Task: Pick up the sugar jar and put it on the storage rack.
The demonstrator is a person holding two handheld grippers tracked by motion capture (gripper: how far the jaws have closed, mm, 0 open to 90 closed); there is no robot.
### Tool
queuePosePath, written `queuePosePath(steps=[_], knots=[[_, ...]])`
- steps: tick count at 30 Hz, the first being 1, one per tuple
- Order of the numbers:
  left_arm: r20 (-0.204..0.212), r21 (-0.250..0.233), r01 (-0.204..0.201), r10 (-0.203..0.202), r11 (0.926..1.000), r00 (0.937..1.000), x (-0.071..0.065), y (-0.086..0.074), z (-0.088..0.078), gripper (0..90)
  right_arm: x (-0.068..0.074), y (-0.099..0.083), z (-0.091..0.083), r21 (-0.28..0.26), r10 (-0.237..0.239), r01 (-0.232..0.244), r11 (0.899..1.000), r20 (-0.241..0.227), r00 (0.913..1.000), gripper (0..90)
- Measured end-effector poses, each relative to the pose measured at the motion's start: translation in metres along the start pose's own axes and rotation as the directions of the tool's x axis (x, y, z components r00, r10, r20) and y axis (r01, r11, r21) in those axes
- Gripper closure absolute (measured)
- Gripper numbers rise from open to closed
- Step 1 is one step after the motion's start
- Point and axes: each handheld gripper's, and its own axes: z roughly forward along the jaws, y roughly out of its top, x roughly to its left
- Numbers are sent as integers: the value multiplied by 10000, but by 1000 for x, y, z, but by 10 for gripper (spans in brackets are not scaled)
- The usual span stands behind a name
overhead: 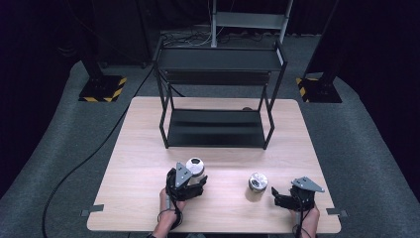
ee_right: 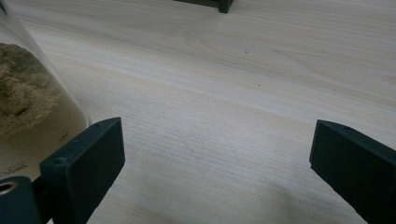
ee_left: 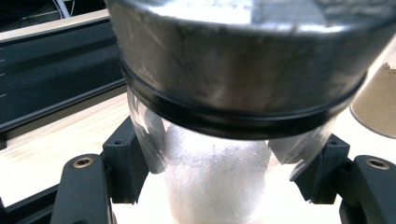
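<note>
A clear glass jar (overhead: pixel 194 167) with a metal lid stands left of the table's middle; white granules (ee_left: pixel 215 168) fill its lower part. My left gripper (overhead: pixel 194 175) (ee_left: pixel 219 175) is shut on the jar's glass body just under the lid, one jaw on each side. A second metal-lidded jar (overhead: pixel 256 186) holding tan powder (ee_right: pixel 25 107) stands to the right, also seen at the edge of the left gripper view (ee_left: pixel 376 107). My right gripper (overhead: pixel 276 196) (ee_right: pixel 215 158) rests near the front right, open wide, with bare table between its jaws and the tan jar just beside its left jaw.
A black two-tier metal rack (overhead: pixel 218 126) stands at the back middle of the wooden table (overhead: pixel 143 148); its lower shelf (ee_left: pixel 56 70) lies just beyond the held jar. A foot of the rack (ee_right: pixel 219 3) shows far ahead of the right gripper.
</note>
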Motion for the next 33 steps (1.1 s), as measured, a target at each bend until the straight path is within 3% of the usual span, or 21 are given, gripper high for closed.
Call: queuePosePath(steps=[33], knots=[[-157,-16,-183,182,9998,9997,14,17,17,303,-1,0,0,12,47,-47,10000,-29,10000,24]])
